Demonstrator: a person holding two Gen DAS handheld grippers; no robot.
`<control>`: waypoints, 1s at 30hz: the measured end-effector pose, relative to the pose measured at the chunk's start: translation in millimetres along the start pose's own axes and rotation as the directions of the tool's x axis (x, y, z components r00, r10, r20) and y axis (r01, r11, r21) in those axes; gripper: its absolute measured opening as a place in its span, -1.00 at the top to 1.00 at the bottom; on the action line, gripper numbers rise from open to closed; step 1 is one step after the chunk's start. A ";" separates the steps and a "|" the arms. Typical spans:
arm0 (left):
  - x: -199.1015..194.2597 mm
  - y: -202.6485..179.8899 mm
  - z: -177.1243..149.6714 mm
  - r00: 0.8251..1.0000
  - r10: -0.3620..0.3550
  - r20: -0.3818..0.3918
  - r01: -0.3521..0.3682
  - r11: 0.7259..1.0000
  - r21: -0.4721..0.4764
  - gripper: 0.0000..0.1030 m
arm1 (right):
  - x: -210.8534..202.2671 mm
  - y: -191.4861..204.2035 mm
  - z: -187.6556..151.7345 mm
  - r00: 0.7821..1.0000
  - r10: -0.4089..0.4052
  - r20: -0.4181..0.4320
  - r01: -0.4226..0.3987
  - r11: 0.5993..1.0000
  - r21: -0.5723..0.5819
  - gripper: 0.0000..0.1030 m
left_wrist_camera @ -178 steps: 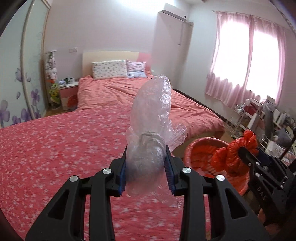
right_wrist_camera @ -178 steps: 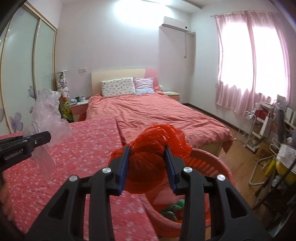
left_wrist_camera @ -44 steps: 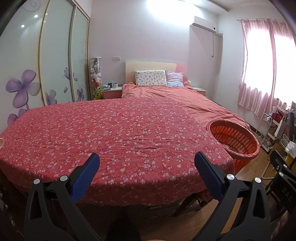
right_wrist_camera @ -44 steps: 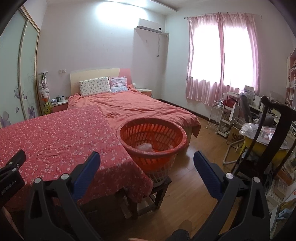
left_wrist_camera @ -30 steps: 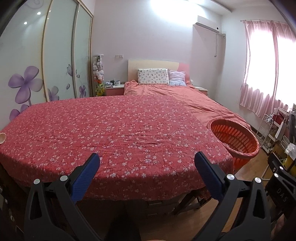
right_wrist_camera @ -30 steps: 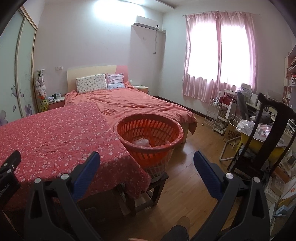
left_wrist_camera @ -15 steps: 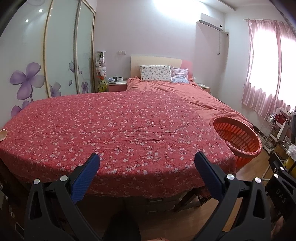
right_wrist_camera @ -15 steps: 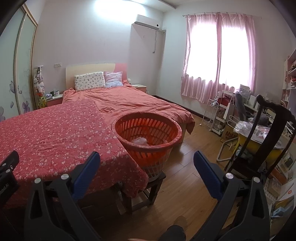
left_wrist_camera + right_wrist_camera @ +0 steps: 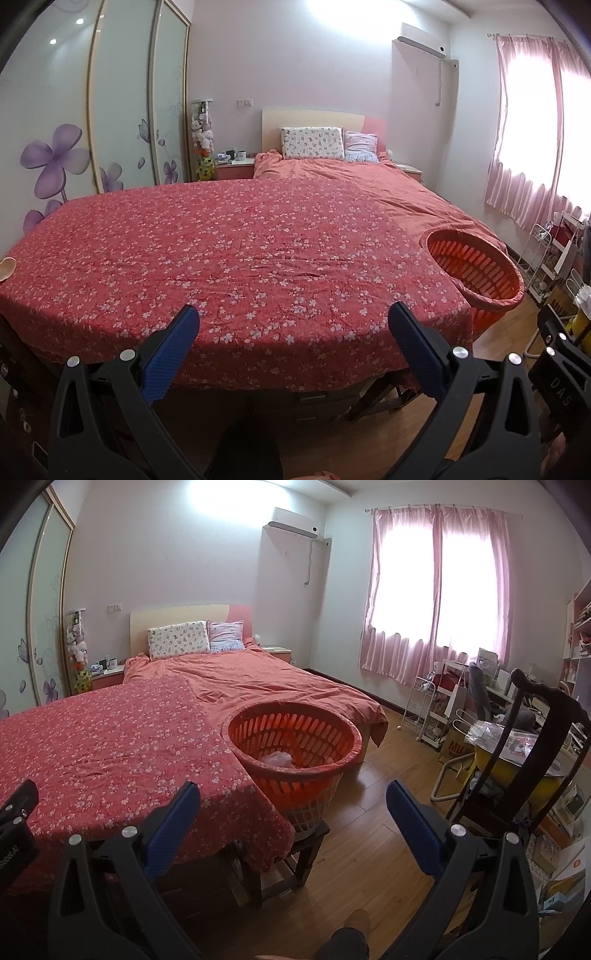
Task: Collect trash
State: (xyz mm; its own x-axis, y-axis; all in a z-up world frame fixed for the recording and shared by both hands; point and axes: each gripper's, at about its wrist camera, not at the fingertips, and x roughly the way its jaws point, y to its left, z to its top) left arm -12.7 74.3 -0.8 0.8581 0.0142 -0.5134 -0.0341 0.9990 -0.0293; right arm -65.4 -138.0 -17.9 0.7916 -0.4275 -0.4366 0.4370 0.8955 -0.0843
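An orange slatted basket (image 9: 295, 738) stands on a dark stool at the table's right end; it also shows in the left wrist view (image 9: 476, 269). A clear plastic bag (image 9: 279, 758) lies inside it. My left gripper (image 9: 293, 325) is open and empty, held back from the near edge of the table with the red flowered cloth (image 9: 229, 258). My right gripper (image 9: 291, 805) is open and empty, below and in front of the basket, over the wooden floor.
A bed with a red cover (image 9: 266, 683) lies behind the table. A dark wooden chair (image 9: 524, 746) and a yellow table with clutter (image 9: 517, 764) stand at the right. Wardrobe doors (image 9: 122, 122) line the left wall. A white wire rack (image 9: 424, 709) stands under the window.
Both grippers held bags 5.9 s ago; now they are open and empty and a clear bag lies in the basket. Over the last second both have drawn back slightly from the table.
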 end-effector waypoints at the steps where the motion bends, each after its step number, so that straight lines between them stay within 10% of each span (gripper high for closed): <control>1: 0.2 0.1 -0.1 1.000 -0.001 -0.002 0.001 1.000 0.000 -0.96 | 0.1 -0.1 -0.5 1.000 0.002 -0.001 -0.002 1.000 0.000 -0.91; 30: 2.2 -0.1 -0.5 1.000 -0.010 -0.015 0.010 1.000 -0.009 -0.96 | 0.1 -0.3 -2.5 1.000 0.005 -0.005 -0.005 1.000 0.000 -0.91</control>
State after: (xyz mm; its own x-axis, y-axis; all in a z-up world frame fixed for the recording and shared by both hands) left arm -11.0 74.2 -2.4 0.8506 0.0035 -0.5258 -0.0299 0.9987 -0.0418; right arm -66.5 -137.9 -20.2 0.7915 -0.4226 -0.4415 0.4332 0.8975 -0.0824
